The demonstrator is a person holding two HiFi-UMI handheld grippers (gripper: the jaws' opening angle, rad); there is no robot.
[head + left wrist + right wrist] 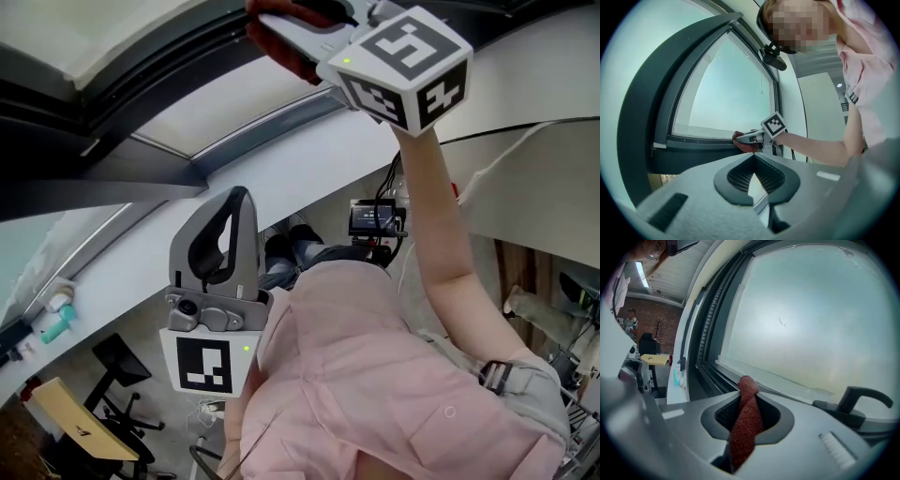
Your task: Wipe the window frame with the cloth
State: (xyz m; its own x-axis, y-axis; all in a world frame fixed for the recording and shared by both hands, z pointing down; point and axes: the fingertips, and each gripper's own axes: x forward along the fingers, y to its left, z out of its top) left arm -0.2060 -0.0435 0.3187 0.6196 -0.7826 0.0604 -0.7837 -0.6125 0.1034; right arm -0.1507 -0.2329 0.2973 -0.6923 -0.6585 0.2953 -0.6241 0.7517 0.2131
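Head view: the right gripper (277, 26) is raised to the far dark window frame (56, 122) with the red cloth (292, 62) in its jaws. The left gripper (234, 202) hangs nearer and lower left, apart from the frame.

Left gripper view: its jaws seem closed on nothing, though a thin gap may show between the pads.

Right gripper view: the jaws clamp the cloth, whose far tip meets the frame's lower rail, left of the window handle (855, 401).
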